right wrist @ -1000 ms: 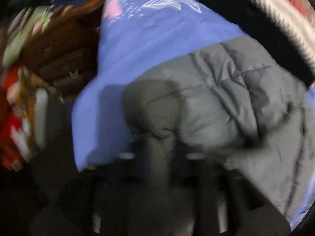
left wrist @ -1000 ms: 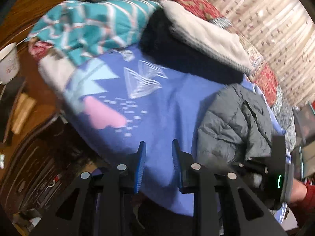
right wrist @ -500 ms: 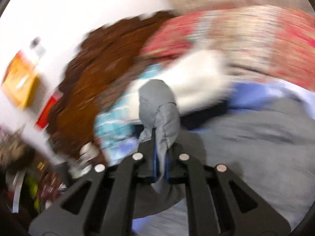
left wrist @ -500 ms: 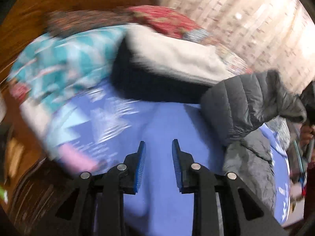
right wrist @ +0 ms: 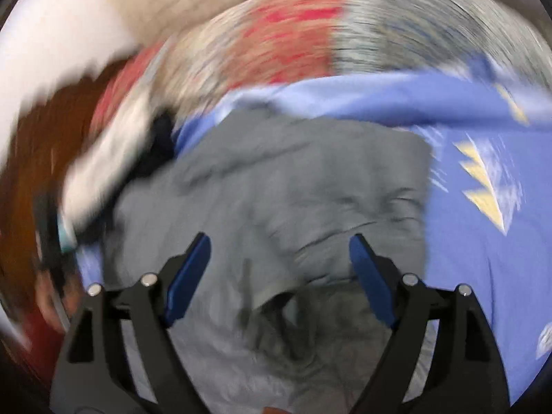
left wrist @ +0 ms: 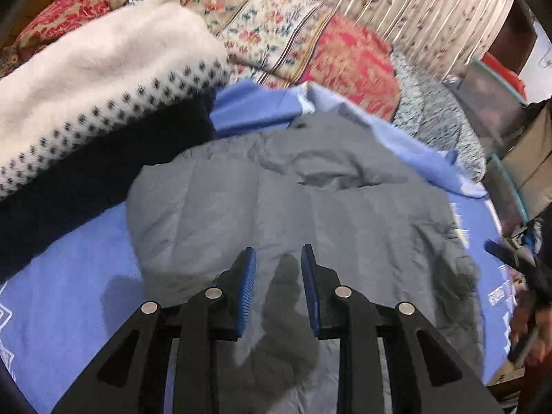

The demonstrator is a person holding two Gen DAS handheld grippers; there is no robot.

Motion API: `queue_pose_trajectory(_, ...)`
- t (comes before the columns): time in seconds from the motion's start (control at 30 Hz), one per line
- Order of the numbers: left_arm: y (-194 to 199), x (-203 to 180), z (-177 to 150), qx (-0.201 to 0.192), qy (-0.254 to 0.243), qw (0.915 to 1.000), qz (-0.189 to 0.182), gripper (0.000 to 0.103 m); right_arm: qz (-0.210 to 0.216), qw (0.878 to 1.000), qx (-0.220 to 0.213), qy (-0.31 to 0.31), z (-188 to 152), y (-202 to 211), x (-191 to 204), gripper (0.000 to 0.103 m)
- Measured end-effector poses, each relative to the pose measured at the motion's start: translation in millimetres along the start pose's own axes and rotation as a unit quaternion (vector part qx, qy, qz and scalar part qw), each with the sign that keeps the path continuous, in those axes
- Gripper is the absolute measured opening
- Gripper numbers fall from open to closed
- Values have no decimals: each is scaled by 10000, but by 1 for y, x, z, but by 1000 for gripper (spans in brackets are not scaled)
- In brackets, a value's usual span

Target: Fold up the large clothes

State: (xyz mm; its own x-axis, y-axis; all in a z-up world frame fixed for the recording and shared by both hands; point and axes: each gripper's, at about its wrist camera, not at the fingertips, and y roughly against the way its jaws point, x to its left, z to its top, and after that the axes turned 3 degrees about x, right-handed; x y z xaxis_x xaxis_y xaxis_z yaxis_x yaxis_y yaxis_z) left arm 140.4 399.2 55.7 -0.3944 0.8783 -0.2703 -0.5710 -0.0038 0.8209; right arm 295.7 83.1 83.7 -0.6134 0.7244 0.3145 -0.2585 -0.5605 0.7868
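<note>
A grey quilted puffer jacket (left wrist: 276,189) lies spread on a blue patterned sheet (left wrist: 69,276). My left gripper (left wrist: 278,258) hovers over the jacket's near part, jaws open a little and holding nothing. In the right wrist view the same jacket (right wrist: 276,179) fills the middle, blurred by motion. My right gripper (right wrist: 280,245) is wide open above it and empty. The jacket's nearest edge is hidden behind both grippers.
A white and black knit blanket (left wrist: 86,79) is piled at the left, touching the jacket. A red floral quilt (left wrist: 293,41) and a grey knit throw (left wrist: 438,120) lie behind. Boxes and clutter (left wrist: 500,103) stand at the right; a curtain hangs behind.
My right gripper let go of the grey jacket and opened wide. The jacket went from lifted to lying flat on the sheet. My left gripper moved right, over the jacket.
</note>
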Motion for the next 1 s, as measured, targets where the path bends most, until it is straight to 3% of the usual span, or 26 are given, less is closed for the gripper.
queue_pose_trajectory(0.07,-7,6,-2,-12,-2,10000,41,50,-147,9989,416,181,-12,-27,7,82)
queue_pose_trajectory(0.1,-12,8,-2,-10,-1,10000,83,50,-235,9977,608,206,-18,-36,-1,73)
queue_pose_trajectory(0.13,-17,11,-2,12,0,9999,145,50,-190,9967,745,246,-19,-47,-5,18)
queue_pose_trajectory(0.17,-18,16,-1,3,12,9998,193,50,24,9961,861,168,-18,-54,-12,3)
queue_pose_trajectory(0.2,-18,17,0,-101,40,9997,211,50,276,9970,715,-122,-7,-53,-23,3)
queue_pose_trajectory(0.23,-16,17,3,-203,65,9996,190,50,311,9986,308,-298,7,-43,-32,3)
queue_pose_trajectory(0.3,-17,14,11,-415,100,9989,205,50,-103,9989,-153,-438,34,-35,-47,3)
queue_pose_trajectory(0.37,-32,6,18,-410,39,9984,387,50,-566,9970,-143,-499,52,-48,-71,4)
queue_pose_trajectory(0.4,-46,1,21,-329,-20,9982,499,50,-666,9950,101,-733,59,-68,-90,4)
queue_pose_trajectory(0.47,-70,-4,23,-192,-168,9968,760,50,-766,9863,544,-1359,53,-106,-122,27)
queue_pose_trajectory(0.5,-82,-6,23,-152,-263,9955,900,50,-625,9854,571,-1478,47,-114,-128,28)
queue_pose_trajectory(0.53,-92,-9,21,-220,-443,9930,1076,50,-543,9848,464,-1582,42,-115,-131,29)
queue_pose_trajectory(0.63,-101,-13,17,-269,-798,9868,1381,50,-242,9816,48,-1896,25,-80,-130,58)
queue_pose_trajectory(0.67,-98,-14,17,-232,-826,9868,1377,50,-153,9803,-75,-1967,20,-69,-127,62)
queue_pose_trajectory(0.77,-63,-14,15,-175,-824,9900,1131,50,48,9765,-399,-2116,-13,-12,-134,67)
queue_pose_trajectory(0.9,30,-5,-23,-623,-1038,9912,530,53,108,9812,-306,-1904,-94,61,-131,67)
queue_pose_trajectory(0.97,76,14,-64,-552,-1035,9928,228,72,185,9810,-220,-1917,-144,92,-130,67)
queue_pose_trajectory(1.0,92,26,-88,-419,-931,9947,136,76,250,9803,-163,-1952,-175,108,-129,67)
